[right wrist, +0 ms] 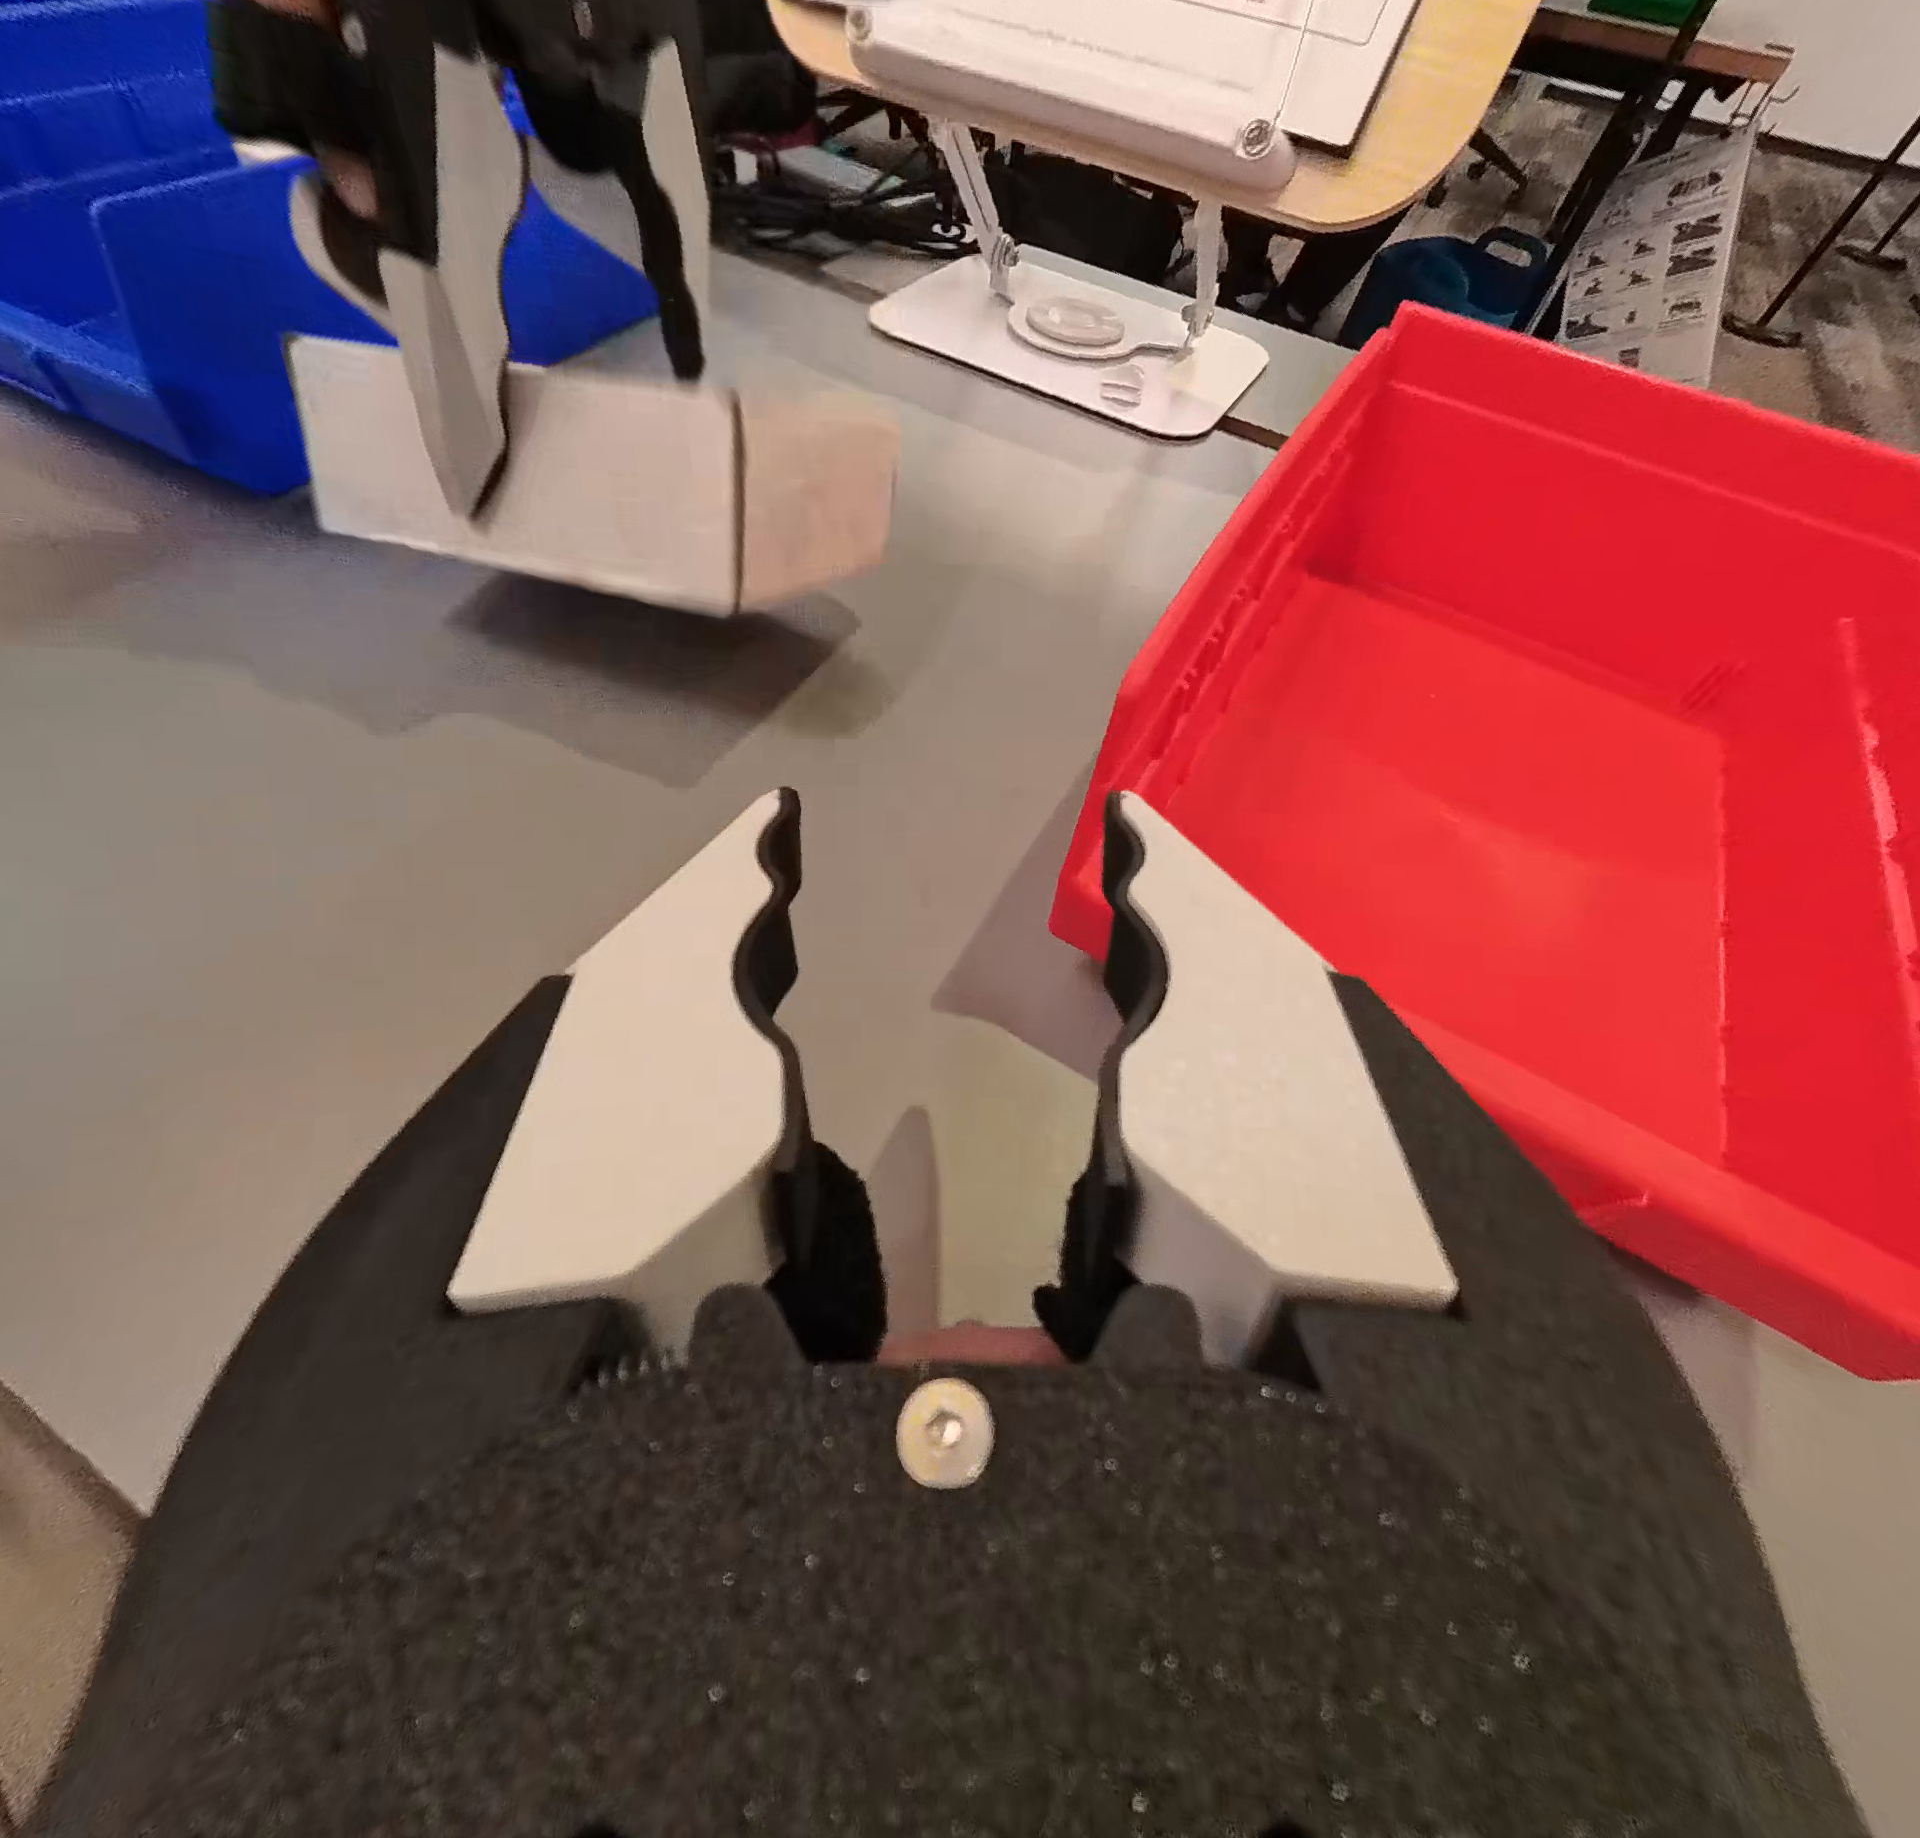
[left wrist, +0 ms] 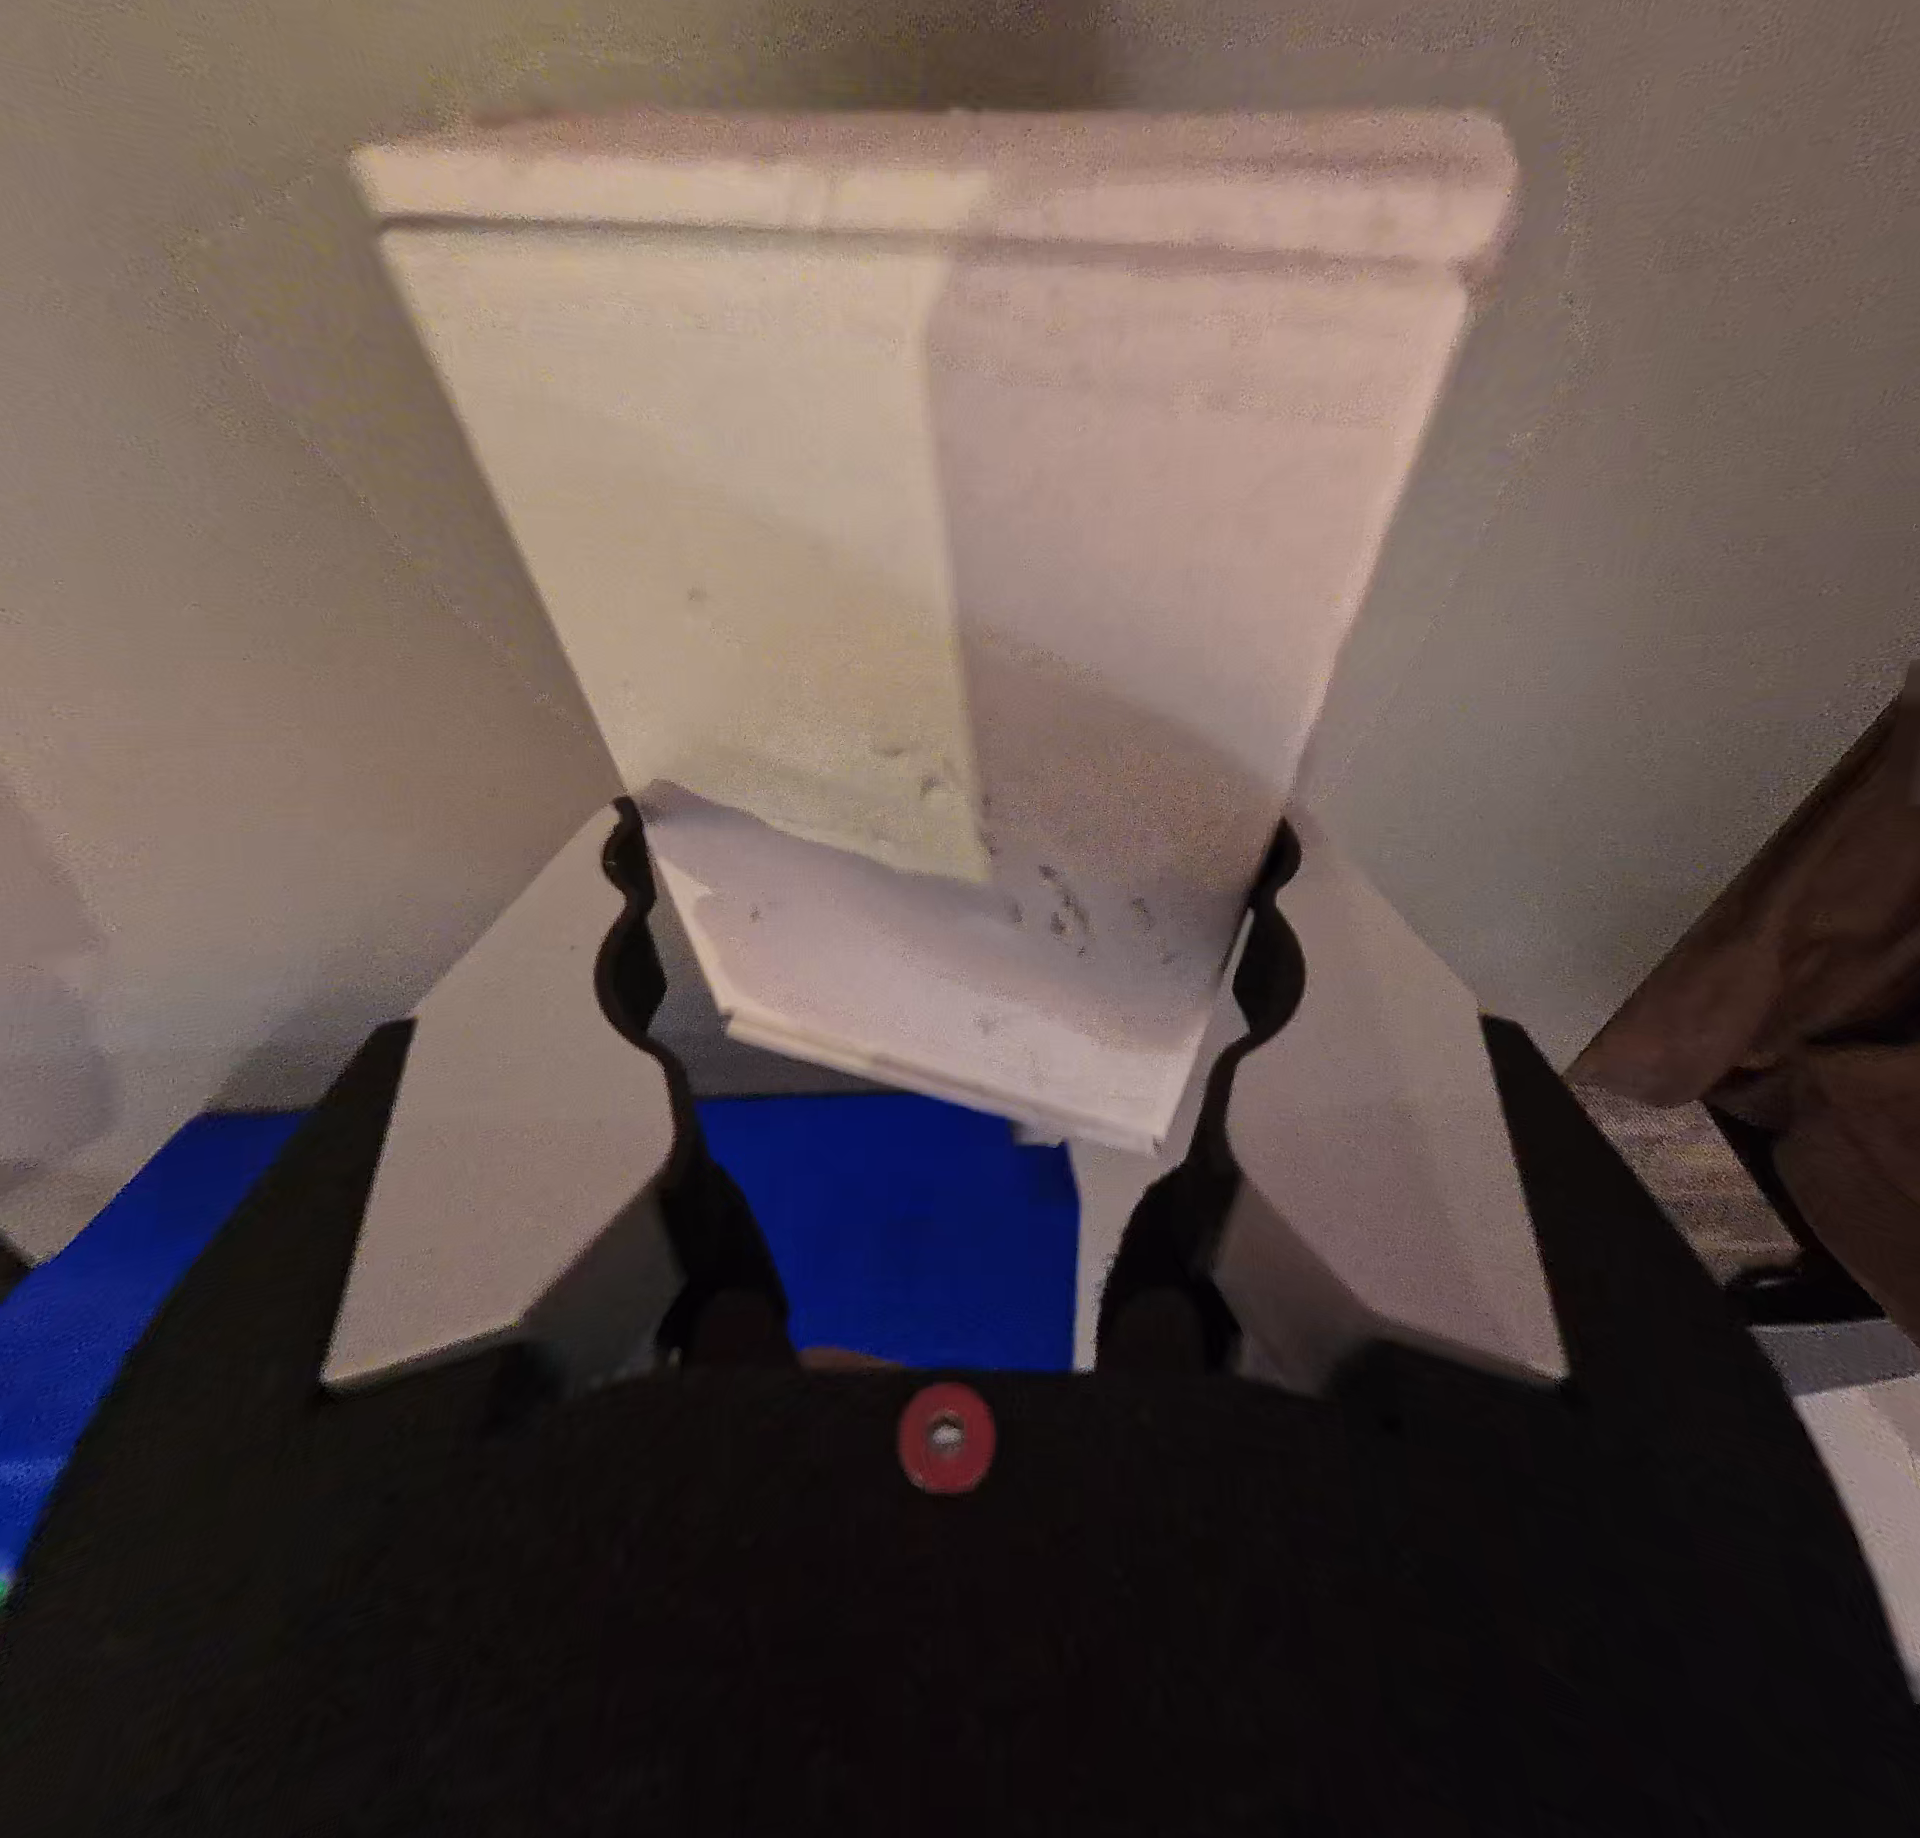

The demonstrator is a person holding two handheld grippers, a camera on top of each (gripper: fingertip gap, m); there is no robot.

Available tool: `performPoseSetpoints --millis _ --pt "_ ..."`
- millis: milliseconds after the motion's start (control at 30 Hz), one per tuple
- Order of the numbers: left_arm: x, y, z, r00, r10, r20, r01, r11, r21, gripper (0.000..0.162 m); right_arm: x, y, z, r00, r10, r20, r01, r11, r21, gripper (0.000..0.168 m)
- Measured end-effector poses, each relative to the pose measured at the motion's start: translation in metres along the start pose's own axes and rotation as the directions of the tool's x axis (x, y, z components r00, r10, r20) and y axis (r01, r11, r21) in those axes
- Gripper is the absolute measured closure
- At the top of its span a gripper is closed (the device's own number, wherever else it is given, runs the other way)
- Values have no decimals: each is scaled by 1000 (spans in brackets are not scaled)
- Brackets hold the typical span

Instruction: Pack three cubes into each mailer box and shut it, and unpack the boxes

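Mailer box point(right wrist: 582, 500) clamped in left hand-held gripper point(right wrist: 577, 427), above table point(right wrist: 312, 853) — right hand-held gripper point(right wrist: 951, 822) parted, empty.

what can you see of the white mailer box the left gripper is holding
The mailer box is white corrugated cardboard, shut, with scuffs and grey marks on its faces. The left gripper clamps it across its width from above, one finger on each side. It hangs tilted just above the grey table, casting a shadow below, and looks clear of the surface. The blue bin sits behind it. Its contents are hidden.
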State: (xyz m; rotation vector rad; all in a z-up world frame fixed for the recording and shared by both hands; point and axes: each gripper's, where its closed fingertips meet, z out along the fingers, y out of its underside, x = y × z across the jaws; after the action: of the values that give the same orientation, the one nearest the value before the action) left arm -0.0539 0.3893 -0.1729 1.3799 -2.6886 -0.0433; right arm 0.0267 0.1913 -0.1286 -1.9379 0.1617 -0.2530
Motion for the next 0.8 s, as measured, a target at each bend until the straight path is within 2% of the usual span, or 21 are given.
performPoseSetpoints --millis 100,167,267,333,367,433,467,567,633,733,767,800 --pt "15 -12 11 999 30 -17 -30 1000 -9 50 -4 1 0 1000 0 18 0 1000 -1 111" --pt "28 -20 9 995 14 -96 -12 1000 17 51 -15 6 4 997 7 73 -4 999 -32 110" --pt "31 -20 9 992 38 -118 -39 999 -4 51 -52 28 18 972 32 232 7 986 -165 91" --pt "37 -21 7 981 28 -191 -28 1000 2 50 -70 25 31 963 -62 261 106 982 -159 78" --pt "38 -21 6 973 26 -227 -26 1000 1 50 -73 18 39 960 -155 233 189 974 -129 78" --pt "40 -20 5 960 23 -278 -27 1000 -11 50 -58 0 57 938 -340 68 345 932 -112 80" --pt "42 -18 5 953 21 -303 -29 999 -23 51 -59 -9 62 915 -401 43 404 910 -98 83" --pt "49 -16 5 936 44 -349 -60 998 -34 50 -81 -18 76 840 -524 141 532 846 -24 84" --pt "50 -16 5 934 49 -353 -61 998 -23 50 -83 -13 88 790 -590 169 604 796 -43 71" --pt "51 -17 5 931 65 -359 -56 998 35 50 -78 -15 96 740 -658 140 668 743 -38 90" --pt "51 -17 4 933 66 -353 -48 997 58 50 -78 -16 96 731 -666 151 677 735 -35 91" --pt "51 -18 0 936 76 -344 -46 994 95 58 -77 -16 95 733 -657 176 673 739 -40 92"
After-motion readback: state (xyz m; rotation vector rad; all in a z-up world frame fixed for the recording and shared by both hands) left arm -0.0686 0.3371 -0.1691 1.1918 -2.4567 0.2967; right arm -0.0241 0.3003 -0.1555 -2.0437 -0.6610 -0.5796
